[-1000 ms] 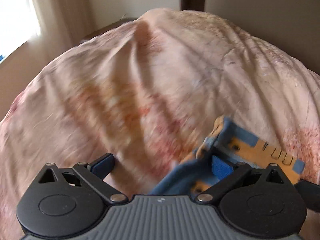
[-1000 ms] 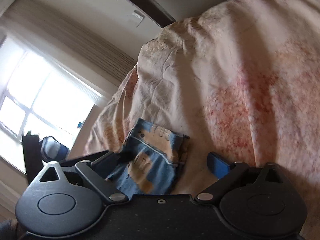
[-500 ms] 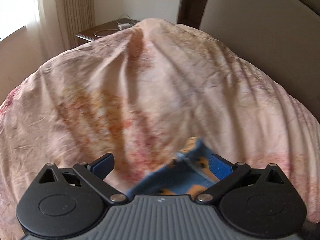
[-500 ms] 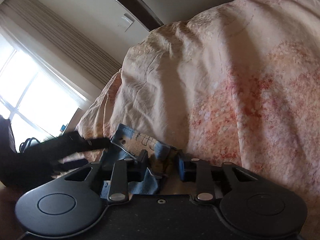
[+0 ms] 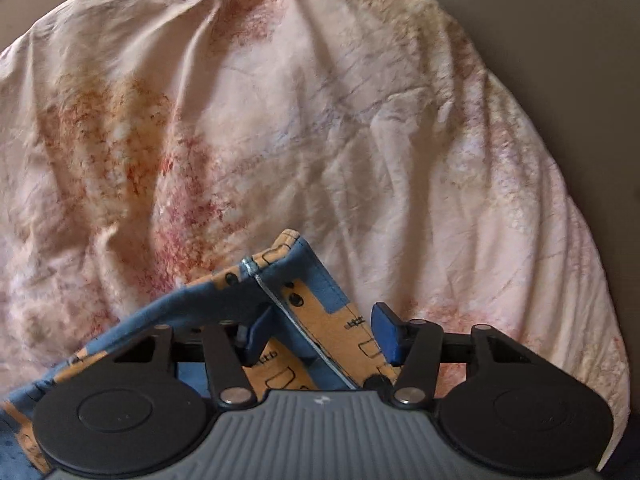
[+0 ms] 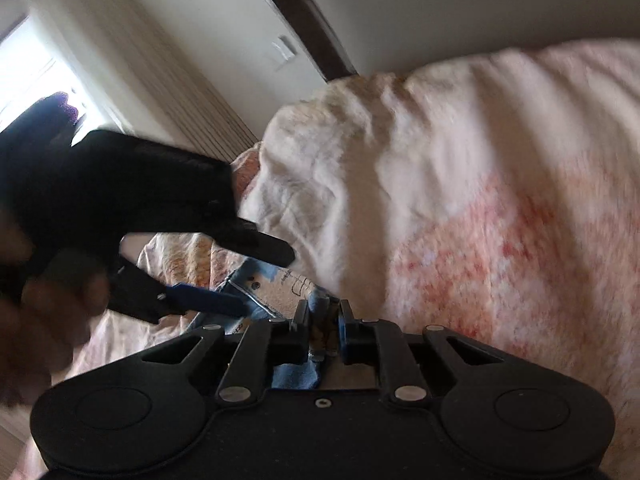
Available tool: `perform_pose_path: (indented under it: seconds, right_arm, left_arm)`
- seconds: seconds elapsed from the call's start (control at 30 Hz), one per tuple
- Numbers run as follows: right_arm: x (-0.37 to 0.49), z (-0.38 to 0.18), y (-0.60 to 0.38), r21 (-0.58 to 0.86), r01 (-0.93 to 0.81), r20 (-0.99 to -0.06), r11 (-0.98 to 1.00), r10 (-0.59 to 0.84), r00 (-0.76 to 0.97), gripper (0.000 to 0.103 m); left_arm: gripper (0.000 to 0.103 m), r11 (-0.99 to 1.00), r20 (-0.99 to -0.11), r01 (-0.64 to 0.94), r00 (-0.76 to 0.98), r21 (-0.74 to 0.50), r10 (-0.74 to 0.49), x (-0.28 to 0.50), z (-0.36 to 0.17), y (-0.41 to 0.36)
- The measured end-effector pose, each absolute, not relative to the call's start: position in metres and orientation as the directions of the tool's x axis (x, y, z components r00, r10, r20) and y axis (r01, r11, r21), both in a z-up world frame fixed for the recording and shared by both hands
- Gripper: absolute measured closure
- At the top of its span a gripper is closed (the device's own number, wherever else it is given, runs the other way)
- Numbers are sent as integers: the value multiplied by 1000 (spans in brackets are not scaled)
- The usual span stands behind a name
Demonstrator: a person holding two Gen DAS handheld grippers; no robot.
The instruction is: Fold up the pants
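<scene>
Early stage: the pants [image 5: 304,300] lie bunched on the bed [image 5: 360,120]. The right claw [image 6: 324,320] is closing, clamped on their edge; the left claw [image 5: 324,320] is closing around cloth, not yet pinching. Folding is all left.

One pants [image 5: 308,304], two grippers: left [image 5: 320,328], right [image 6: 324,320]; one hand [image 6: 44,320], one bedspread [image 5: 320,120], one wall switch [image 6: 285,51]

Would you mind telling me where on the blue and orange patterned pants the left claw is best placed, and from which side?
On the stitched hem edge of the pants, coming from above: that edge stands raised off the bedspread between the closing jaws of the left claw. The right claw already pinches the other corner.
</scene>
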State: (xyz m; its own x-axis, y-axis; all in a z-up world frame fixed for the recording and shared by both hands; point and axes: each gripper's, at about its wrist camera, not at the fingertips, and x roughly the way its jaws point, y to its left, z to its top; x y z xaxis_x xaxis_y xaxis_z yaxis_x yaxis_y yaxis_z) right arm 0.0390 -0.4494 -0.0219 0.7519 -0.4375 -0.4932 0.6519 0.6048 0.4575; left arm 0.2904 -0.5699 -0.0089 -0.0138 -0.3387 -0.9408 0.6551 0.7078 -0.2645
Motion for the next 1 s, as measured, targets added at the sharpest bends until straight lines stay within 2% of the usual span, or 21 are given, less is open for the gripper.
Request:
perform_pose_path:
  seconds: [0.1, 0.2, 0.47, 0.63, 0.73, 0.83, 0.87, 0.9, 1.0]
  right_arm:
    - [49, -11, -428, 305, 646, -464, 700, -484, 742, 90]
    - [57, -6, -409, 172, 609, -431, 774, -497, 753, 90]
    - [67, -2, -376, -22, 524, -395, 851, -489, 778, 90]
    - [65, -3, -363, -61, 474, -407, 878, -455, 792, 90]
    - [66, -2, -359, -63, 467, -411, 882, -450, 793, 90]
    - [64, -2, -356, -67, 456, -416, 888, -440, 796, 90]
    - [63, -1, -354, -64, 448, -418, 892, -431, 800, 90]
    - [61, 0, -353, -56, 442, -416, 895, -424, 804, 90]
    - [56, 7, -347, -39, 424, -395, 905, -404, 825, 91]
  left_arm:
    - [43, 714, -946, 652, -18, -256, -323, 295, -5, -575]
    - [36, 707, -945, 656, -30, -264, -326, 299, 1, -579]
    - [36, 679, -972, 725, 59, -114, -226, 284, 8, -583]
    - [38, 679, -978, 732, 102, -48, -180, 282, 15, -578]
    - [50, 670, -982, 742, 102, -30, -157, 275, 16, -573]
    - [69, 672, -983, 740, 98, -34, -158, 270, 14, -568]
    - [81, 673, -981, 739, 107, -29, -160, 269, 15, -565]
    - [88, 673, -978, 739, 112, -37, -176, 269, 18, -561]
    - [92, 695, -963, 709, 92, -116, -255, 267, 32, -537]
